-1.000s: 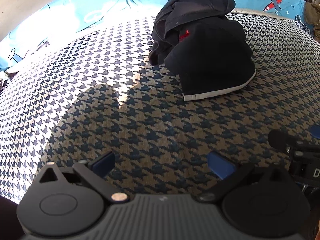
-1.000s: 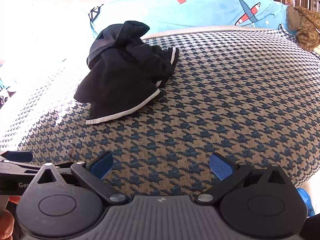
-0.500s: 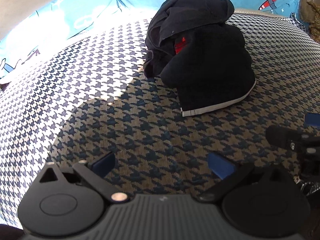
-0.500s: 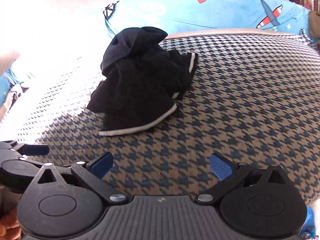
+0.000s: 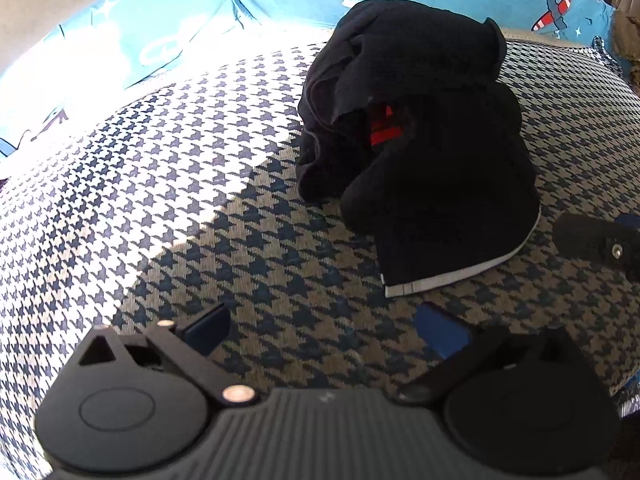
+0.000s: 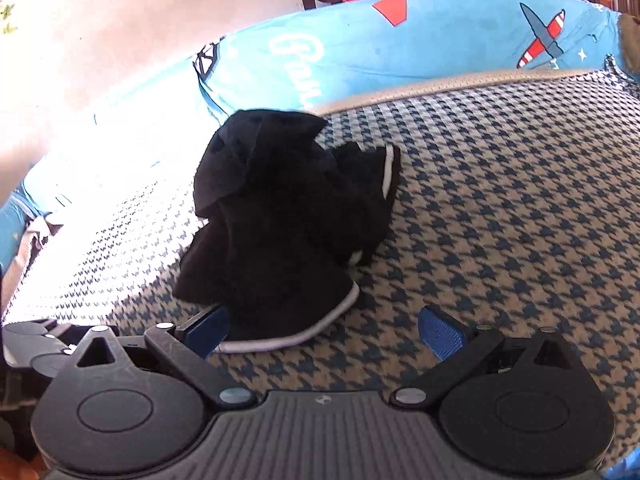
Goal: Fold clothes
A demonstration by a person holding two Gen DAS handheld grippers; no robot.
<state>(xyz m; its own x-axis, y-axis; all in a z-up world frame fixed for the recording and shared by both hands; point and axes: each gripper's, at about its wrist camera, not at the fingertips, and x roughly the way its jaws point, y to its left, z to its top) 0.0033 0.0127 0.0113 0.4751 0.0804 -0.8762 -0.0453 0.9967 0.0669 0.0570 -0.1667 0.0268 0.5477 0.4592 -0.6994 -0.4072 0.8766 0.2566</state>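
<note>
Near end first: my left gripper [image 5: 322,330] has its jaws spread wide, nothing between them, only houndstooth bed cover [image 5: 160,208] under the gap. My right gripper [image 6: 323,330] is the same, jaws wide apart and holding nothing, but its left blue pad sits right at the white-trimmed hem [image 6: 304,336] of the black garment [image 6: 280,224]; contact or just in front, I cannot tell.

The garment lies bunched in 1 crumpled heap on the cover, toward the far side, near the blue airplane-print bedding [image 6: 400,48]. It is not flat and shows no clean fold lines.

Step in hand, my read: approach for a grasp, both grippers pointed at the heap. A heap like this fits clothes waiting to be spread out; it does not look folded. Next move calls for finding a real edge or corner, the white hem being the clearest handle, and pinching only 1 layer so the cloth opens rather than dragging as a lump.

View differences: left wrist shows a red label [image 5: 384,130] inside a dark opening of the garment [image 5: 420,152], plus part of my right gripper at the right edge [image 5: 592,240]. Right wrist hides the label but shows a 2nd white-trimmed edge [image 6: 388,172] on the far right of the heap.
</note>
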